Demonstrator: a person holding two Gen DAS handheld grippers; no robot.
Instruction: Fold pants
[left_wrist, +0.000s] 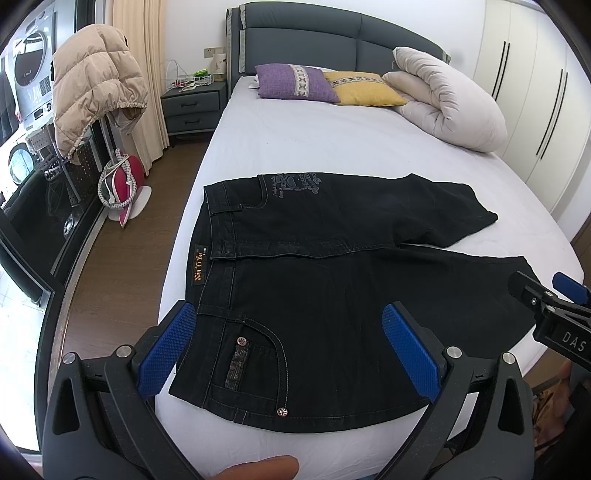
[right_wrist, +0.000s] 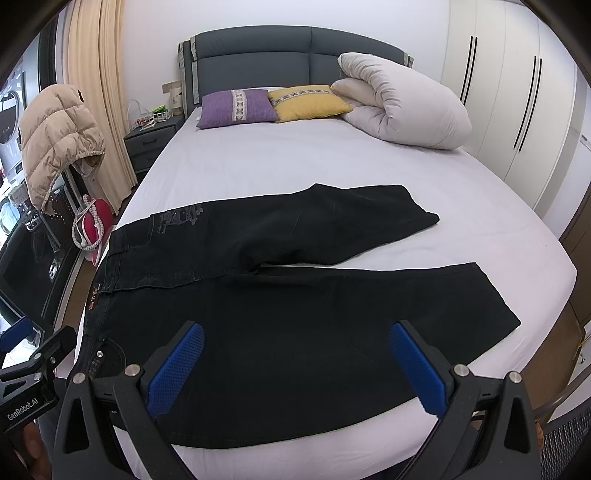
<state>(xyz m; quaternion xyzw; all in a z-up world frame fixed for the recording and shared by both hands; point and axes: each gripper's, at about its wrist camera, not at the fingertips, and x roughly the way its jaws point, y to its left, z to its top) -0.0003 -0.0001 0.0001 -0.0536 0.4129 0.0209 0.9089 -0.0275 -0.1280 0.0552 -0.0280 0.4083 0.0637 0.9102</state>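
Black jeans (left_wrist: 332, 295) lie flat on the white bed (left_wrist: 314, 147), waistband at the left, both legs spread to the right. In the right wrist view the jeans (right_wrist: 295, 314) show the far leg angled away from the near leg. My left gripper (left_wrist: 291, 332) is open, hovering above the near front pocket with nothing between its blue pads. My right gripper (right_wrist: 295, 354) is open above the near leg's thigh, empty. The right gripper also shows at the right edge of the left wrist view (left_wrist: 546, 299). The left gripper shows at the left edge of the right wrist view (right_wrist: 26, 354).
A purple pillow (left_wrist: 295, 83), a yellow pillow (left_wrist: 362, 88) and a rolled white duvet (left_wrist: 450, 103) lie at the headboard. A nightstand (left_wrist: 192, 107) stands left of the bed. A beige puffer jacket (left_wrist: 92, 85) hangs at the left. White wardrobes (left_wrist: 535, 92) line the right.
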